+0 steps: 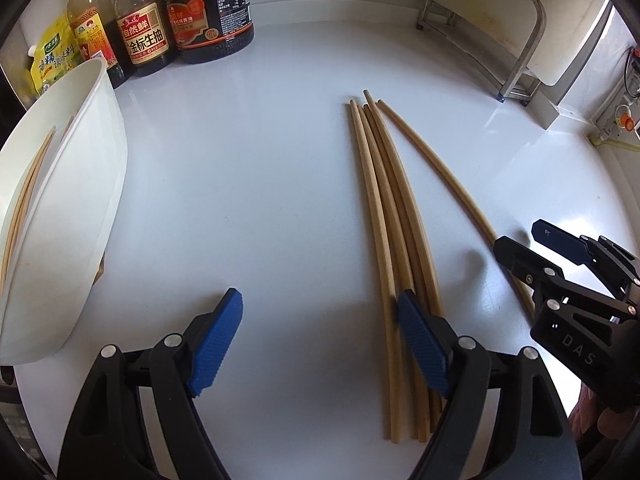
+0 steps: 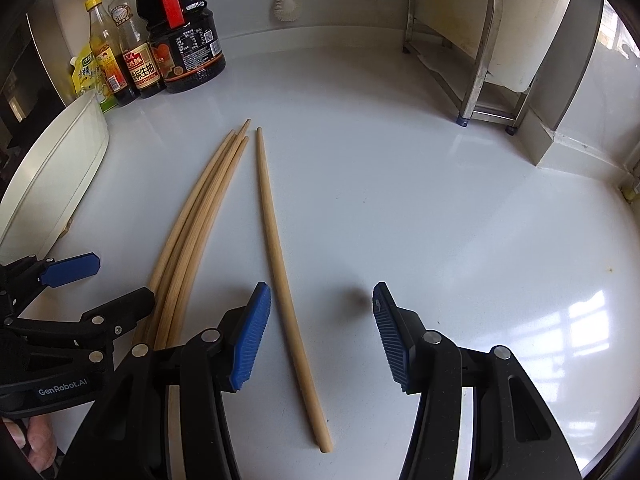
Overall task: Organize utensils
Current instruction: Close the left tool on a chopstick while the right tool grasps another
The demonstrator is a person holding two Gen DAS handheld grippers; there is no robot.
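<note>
**Chopsticks awaiting pickup, both claws apart**

Left wrist view: the left claw (image 1: 320, 344) is held wide apart and empty at the lower centre, its right finger over the bundle of chopsticks (image 1: 384, 216) on the counter (image 1: 240, 184). A white container (image 1: 76, 208) at the left edge already holds chopsticks, so sorting is judged under way.

Right wrist view: the right claw (image 2: 320, 336) is spread apart, holding nothing, with the single chopstick (image 2: 280, 264) lying between its fingers. Lowering and closing on it is judged the next move.
</note>
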